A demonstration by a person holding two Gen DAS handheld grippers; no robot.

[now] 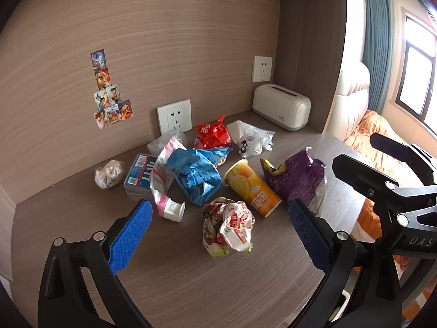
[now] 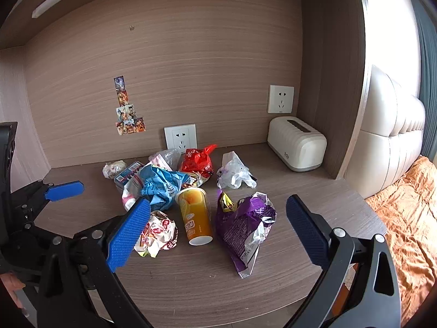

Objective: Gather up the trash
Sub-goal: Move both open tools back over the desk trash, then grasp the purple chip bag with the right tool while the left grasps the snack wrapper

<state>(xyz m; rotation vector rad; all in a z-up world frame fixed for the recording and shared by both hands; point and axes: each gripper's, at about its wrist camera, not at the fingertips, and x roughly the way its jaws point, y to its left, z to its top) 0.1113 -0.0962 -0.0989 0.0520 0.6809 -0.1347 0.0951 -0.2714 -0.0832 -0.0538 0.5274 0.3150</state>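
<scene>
The wooden desk [image 2: 191,287] filled the frame's lower half, its litter heaped mid-frame, likely dumped together for collecting. Largest was the purple bag [image 2: 243,227], then the orange tube [image 2: 195,218], then the crumpled wrapper [image 1: 226,224]. The left gripper [image 1: 218,232] and right gripper [image 2: 215,229] hovered empty, jaws spread wide, probably readying a grab.

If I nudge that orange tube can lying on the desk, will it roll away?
Probably: the orange cylindrical snack can lies on its side, so a sideways push should roll it. It looks open and empty, so likely light. Its smooth round wall may slip between tongs.
</scene>
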